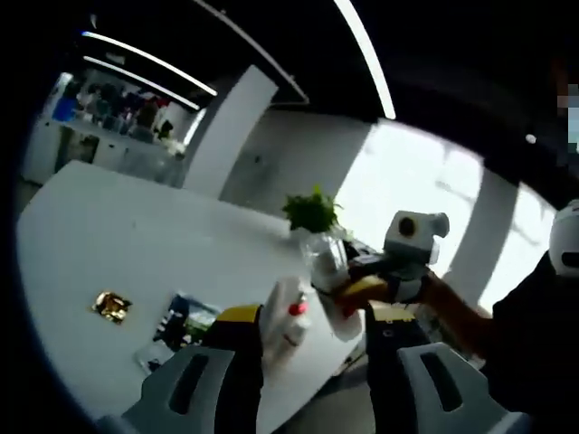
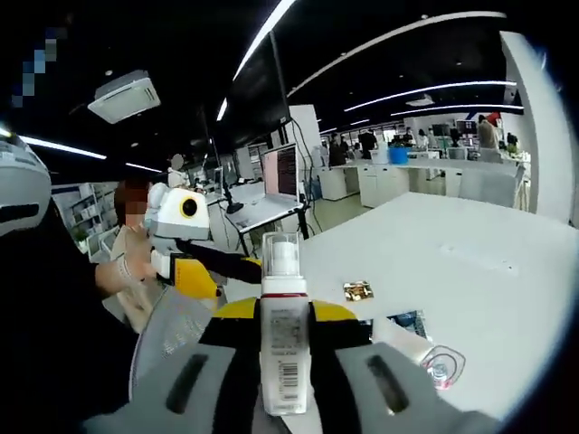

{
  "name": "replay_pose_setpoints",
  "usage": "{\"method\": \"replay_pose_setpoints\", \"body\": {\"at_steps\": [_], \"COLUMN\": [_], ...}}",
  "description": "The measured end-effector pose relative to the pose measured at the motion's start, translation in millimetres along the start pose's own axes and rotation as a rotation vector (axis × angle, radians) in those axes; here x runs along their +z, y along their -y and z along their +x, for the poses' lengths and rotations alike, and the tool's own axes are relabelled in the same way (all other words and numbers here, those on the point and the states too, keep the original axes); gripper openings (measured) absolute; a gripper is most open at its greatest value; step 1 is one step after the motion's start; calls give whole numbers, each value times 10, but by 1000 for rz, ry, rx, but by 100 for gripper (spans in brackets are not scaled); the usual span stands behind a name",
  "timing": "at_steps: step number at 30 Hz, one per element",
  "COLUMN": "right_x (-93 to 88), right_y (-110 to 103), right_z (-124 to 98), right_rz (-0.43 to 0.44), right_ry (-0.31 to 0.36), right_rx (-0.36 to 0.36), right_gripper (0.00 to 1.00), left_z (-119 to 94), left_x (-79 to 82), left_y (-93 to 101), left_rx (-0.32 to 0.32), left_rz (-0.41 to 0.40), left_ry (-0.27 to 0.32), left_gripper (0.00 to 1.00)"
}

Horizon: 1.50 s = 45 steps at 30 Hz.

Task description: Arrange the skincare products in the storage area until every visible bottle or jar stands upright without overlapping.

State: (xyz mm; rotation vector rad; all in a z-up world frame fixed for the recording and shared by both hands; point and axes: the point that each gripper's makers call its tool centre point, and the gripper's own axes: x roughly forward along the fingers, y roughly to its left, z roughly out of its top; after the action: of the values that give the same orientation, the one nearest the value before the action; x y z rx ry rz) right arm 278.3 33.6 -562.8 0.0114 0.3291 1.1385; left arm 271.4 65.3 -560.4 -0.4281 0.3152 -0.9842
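Observation:
My right gripper [image 2: 285,318] is shut on a white bottle [image 2: 283,339] with a clear cap and a red band, held upright above the white table [image 2: 470,253]. The left gripper view shows that bottle [image 1: 326,258] in the right gripper [image 1: 362,291] just past my own jaws. My left gripper [image 1: 314,321] is open and holds nothing. A second white bottle [image 1: 289,324] with a red collar lies on its side on the table beyond the left jaws; its clear cap end [image 2: 436,366] faces the right gripper view. The left gripper [image 2: 204,271] hangs to the left of the held bottle.
A small gold item [image 1: 111,306] [image 2: 358,290] and a dark flat packet [image 1: 185,321] [image 2: 407,324] lie on the table. A potted green plant [image 1: 312,212] stands at the far edge. A person's hand [image 1: 448,303] holds the right gripper.

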Motion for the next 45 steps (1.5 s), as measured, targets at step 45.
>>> {"method": "replay_pose_setpoints", "body": {"at_steps": [45], "right_x": [-245], "right_y": [-301], "right_z": [58], "right_rz": [282], "right_ry": [134], "right_rx": [242], "right_gripper": [22], "left_z": [305], "left_x": [-101], "left_y": [207], "left_rx": [-207], "left_rz": [-130], "left_ry": [-65], "left_gripper": [17]}}
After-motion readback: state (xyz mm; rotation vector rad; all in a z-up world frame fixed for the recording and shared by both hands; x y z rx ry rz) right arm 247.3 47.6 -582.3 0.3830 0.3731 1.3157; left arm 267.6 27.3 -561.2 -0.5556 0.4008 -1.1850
